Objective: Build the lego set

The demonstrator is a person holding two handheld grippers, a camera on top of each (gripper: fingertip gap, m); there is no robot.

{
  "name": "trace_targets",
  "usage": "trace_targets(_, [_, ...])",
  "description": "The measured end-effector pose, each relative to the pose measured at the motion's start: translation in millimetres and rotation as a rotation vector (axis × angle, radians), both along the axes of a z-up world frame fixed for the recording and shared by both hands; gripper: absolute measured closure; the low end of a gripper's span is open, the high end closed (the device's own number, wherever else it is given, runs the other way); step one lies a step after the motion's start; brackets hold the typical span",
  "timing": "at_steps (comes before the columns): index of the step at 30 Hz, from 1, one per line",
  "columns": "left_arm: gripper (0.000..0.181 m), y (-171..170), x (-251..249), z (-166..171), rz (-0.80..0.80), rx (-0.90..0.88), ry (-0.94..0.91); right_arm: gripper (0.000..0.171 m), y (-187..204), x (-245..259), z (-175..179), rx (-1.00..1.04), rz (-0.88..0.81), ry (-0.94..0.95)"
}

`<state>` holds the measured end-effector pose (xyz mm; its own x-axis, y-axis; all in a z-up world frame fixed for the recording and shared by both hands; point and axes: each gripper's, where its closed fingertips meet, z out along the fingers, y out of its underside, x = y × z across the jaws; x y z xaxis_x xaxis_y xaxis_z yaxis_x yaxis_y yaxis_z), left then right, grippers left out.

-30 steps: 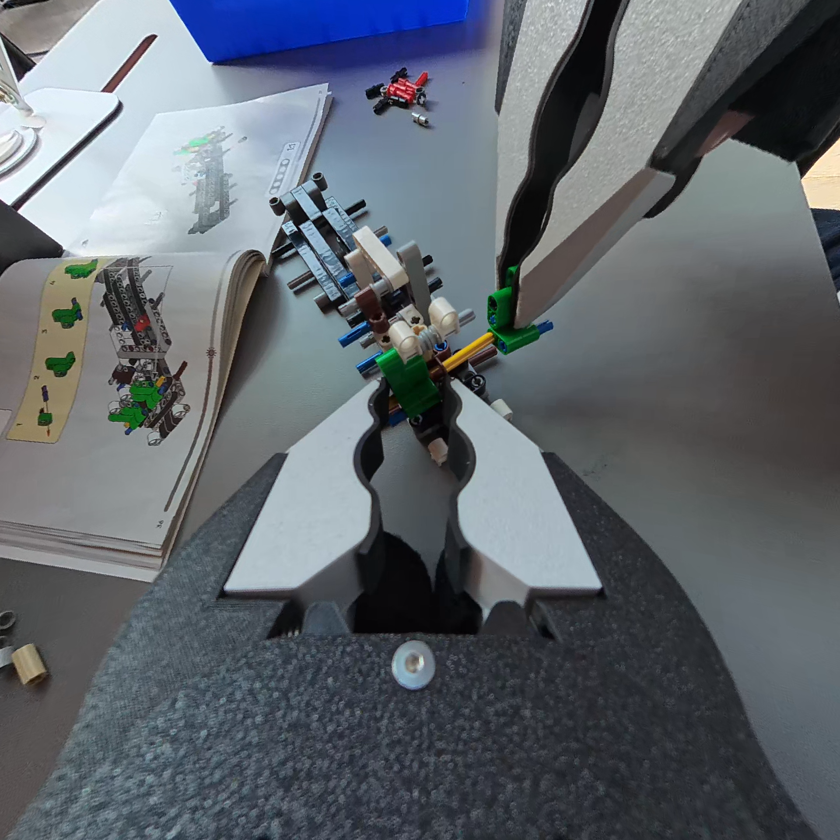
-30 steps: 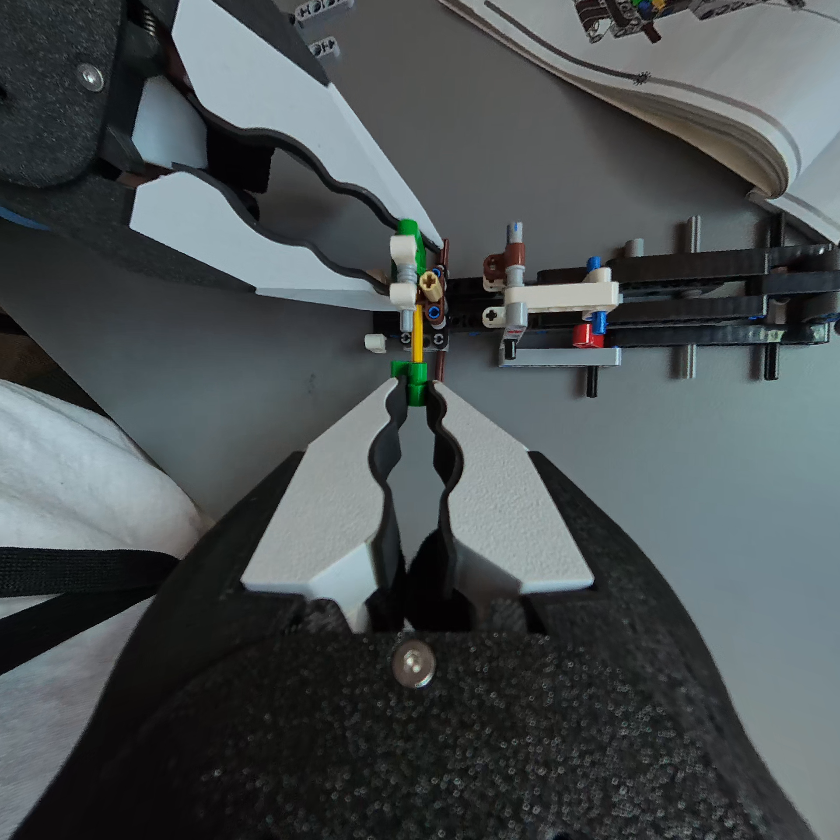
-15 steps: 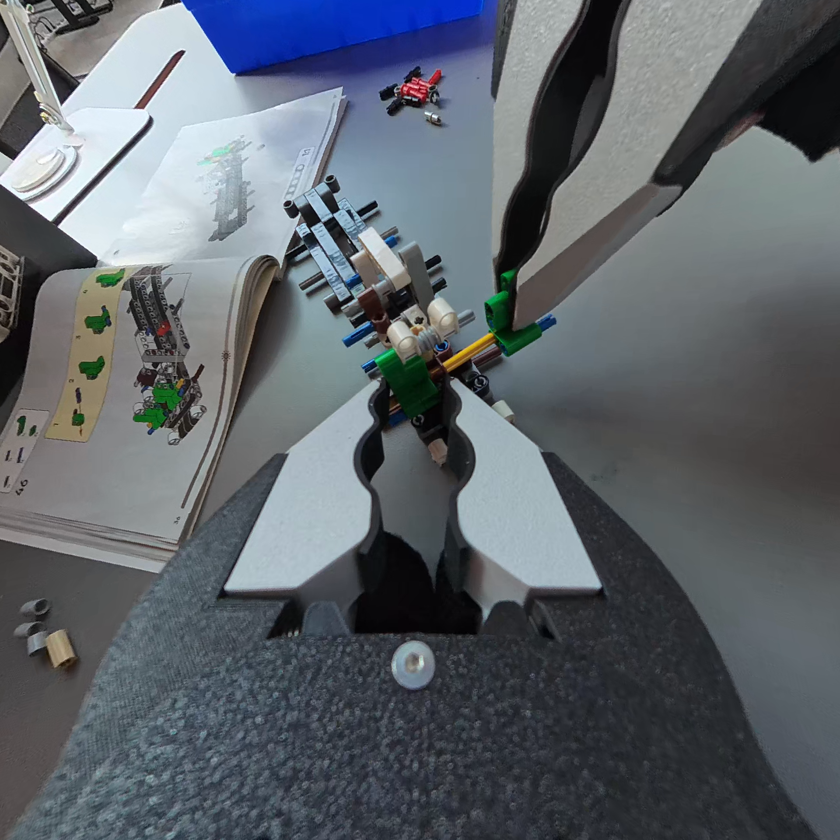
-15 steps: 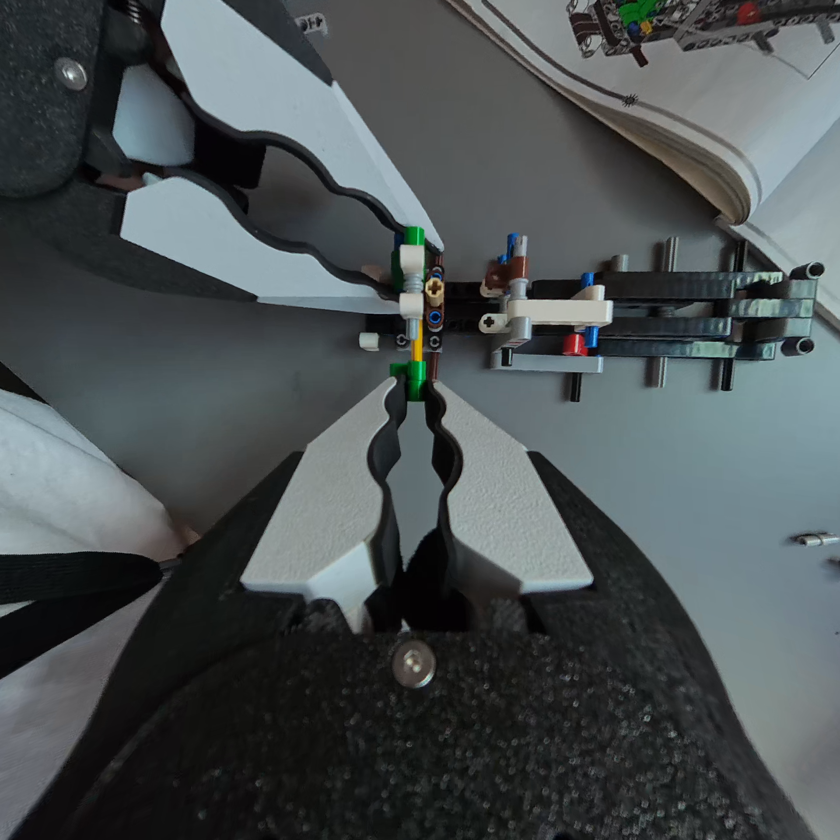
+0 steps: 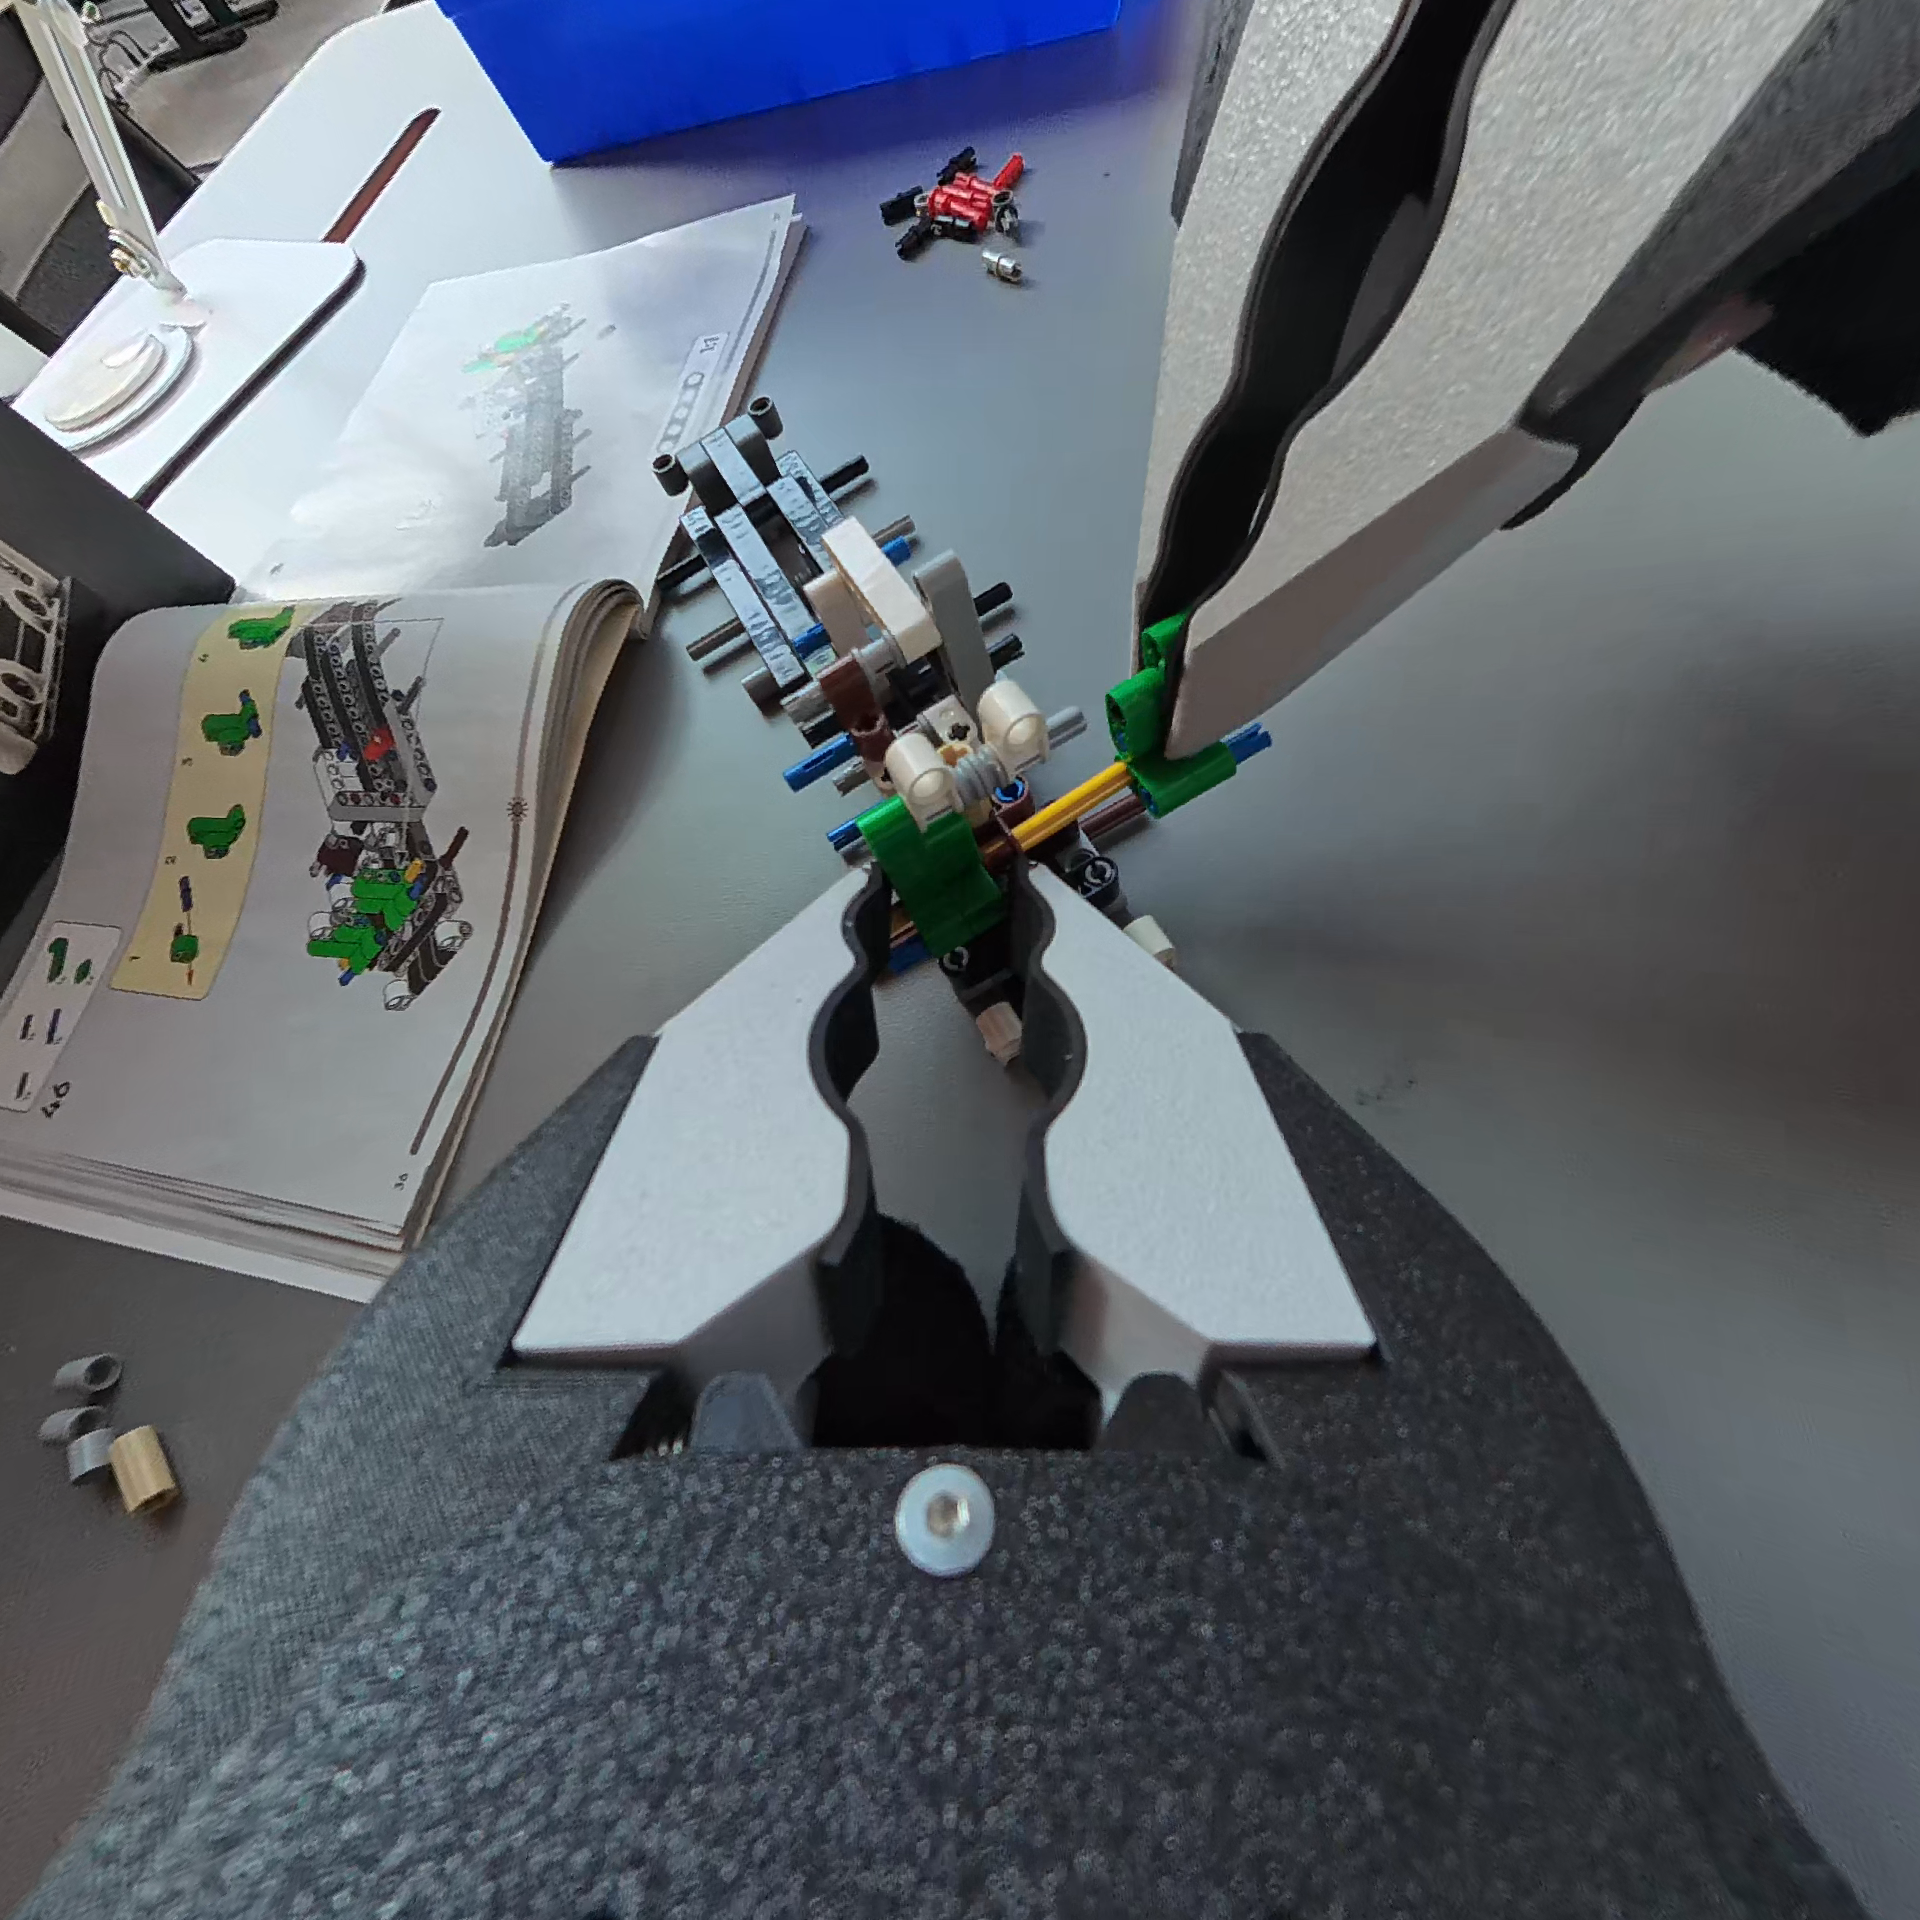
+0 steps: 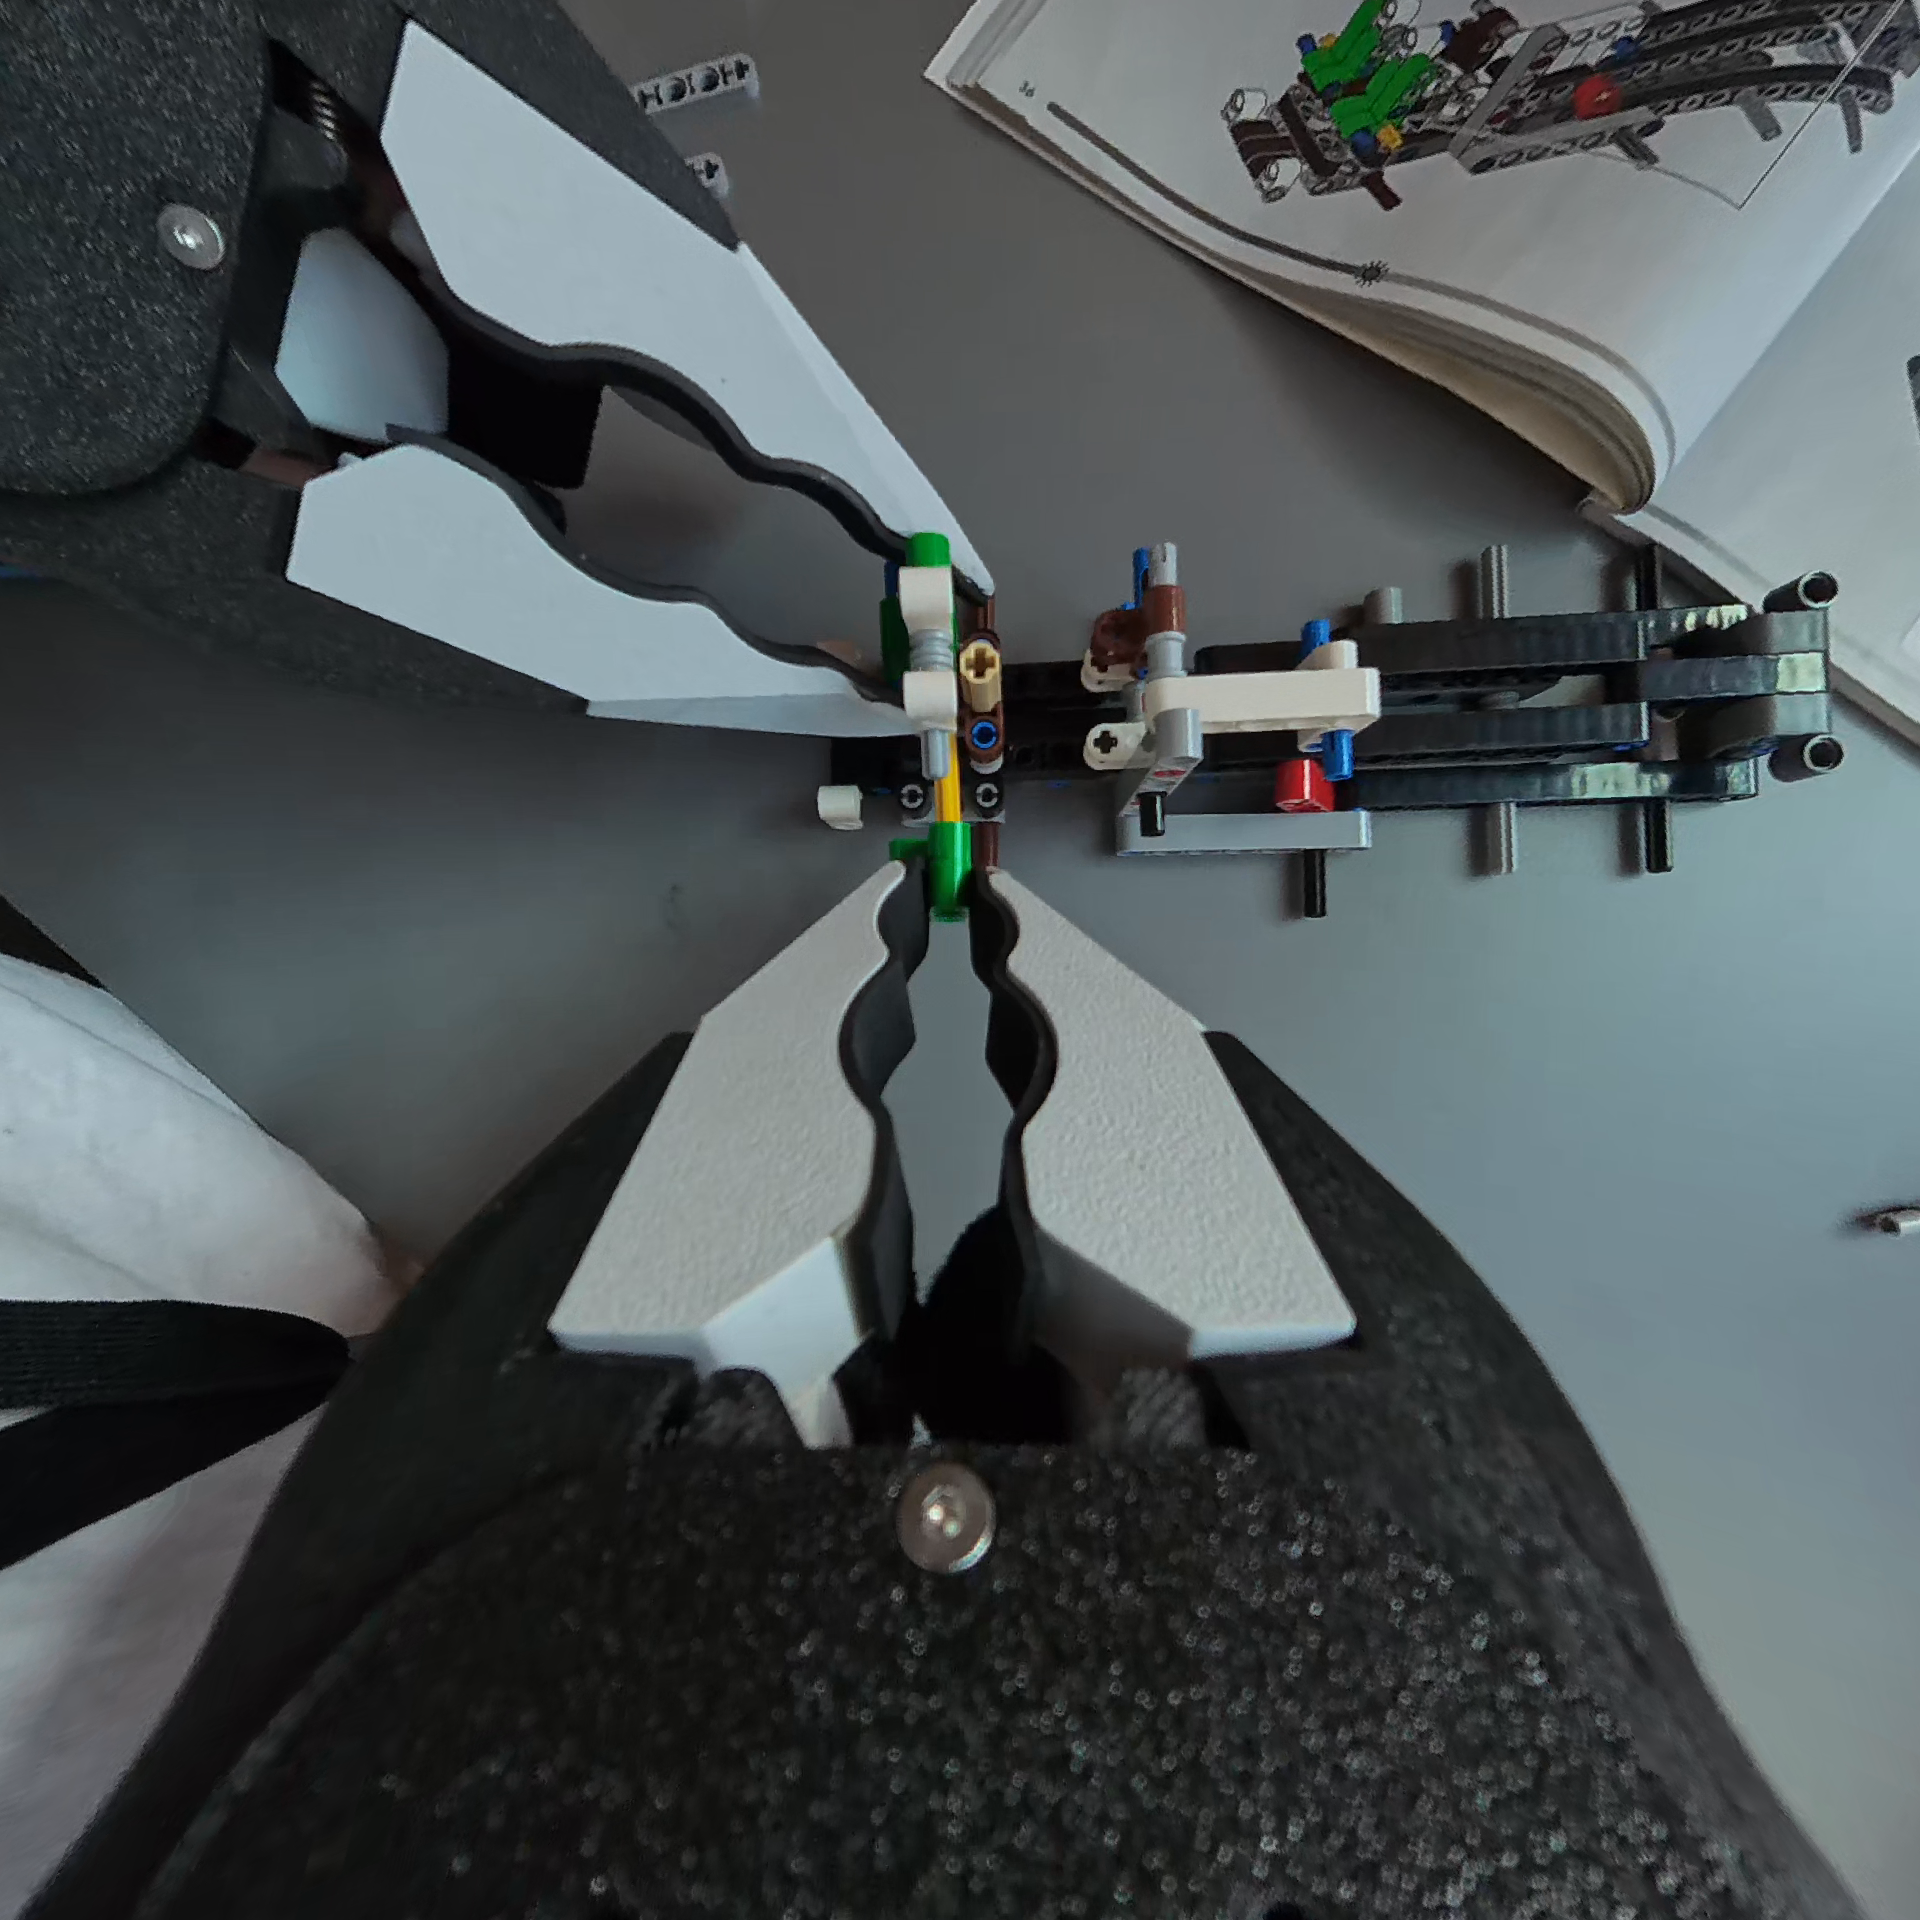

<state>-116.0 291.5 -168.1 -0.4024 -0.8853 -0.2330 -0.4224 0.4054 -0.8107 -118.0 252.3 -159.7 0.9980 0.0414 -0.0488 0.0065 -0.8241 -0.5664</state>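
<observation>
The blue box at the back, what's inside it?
You can't tell. Only the outside wall of the blue box shows in the left wrist view; its top is cut off by the picture's edge. Loose red and black pieces lie before it.

The left gripper (image 5: 951, 894) and the right gripper (image 6: 945, 878), clamped on the small green plastic connector (image 6: 948, 847), have been drawn slightly back from the open paper instruction booklet (image 6: 1558, 343), and the long dark-grey lego beam frame (image 6: 1507, 717) has been carried with them. The frame's far end, cut off a second ago by the right wrist view's edge, is now seen whole. A small silver metal pin (image 6: 1891, 1218) on the grey worktop (image 6: 1455, 1091) has been brought into view.
</observation>
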Motion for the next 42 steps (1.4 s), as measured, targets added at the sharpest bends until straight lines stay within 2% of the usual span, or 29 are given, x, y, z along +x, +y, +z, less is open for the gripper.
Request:
trace_targets(1, [0.160,0.0,0.1,0.0,0.001,-0.003,0.002,0.165,0.2,0.0,-0.2,0.010,0.009,-0.013])
trace_targets(8, [0.161,-0.2,0.3,-0.1,0.004,-0.017,0.009,0.164,0.2,0.8,-1.0,0.118,0.061,-0.067])
trace_targets(15, [0.161,0.1,0.4,-0.1,0.013,-0.010,0.005,0.165,1.0,1.1,-1.0,0.146,-0.031,0.032])
trace_targets(18, [0.161,0.2,0.4,0.0,0.015,-0.010,0.005,0.165,2.1,1.0,-0.4,0.148,0.017,-0.090])
trace_targets(23, [0.161,0.3,0.5,0.1,0.018,-0.007,0.003,0.165,3.4,1.4,0.1,0.141,0.065,-0.153])
trace_targets(26, [0.161,0.3,0.5,0.2,0.019,-0.006,0.002,0.164,3.7,1.4,-0.1,0.138,0.016,-0.031])
trace_targets(30, [0.161,0.3,0.5,0.2,0.019,-0.006,0.002,0.164,3.9,1.7,-0.5,0.165,-0.079,0.223])
trace_targets(35, [0.161,0.1,0.6,0.2,0.019,0.001,-0.002,0.165,4.6,1.7,0.4,0.240,-0.011,0.089])
trace_targets(42, [0.160,-1.1,0.1,0.2,0.012,-0.002,0.000,0.163,5.1,-0.4,-2.0,0.278,-0.001,0.112])
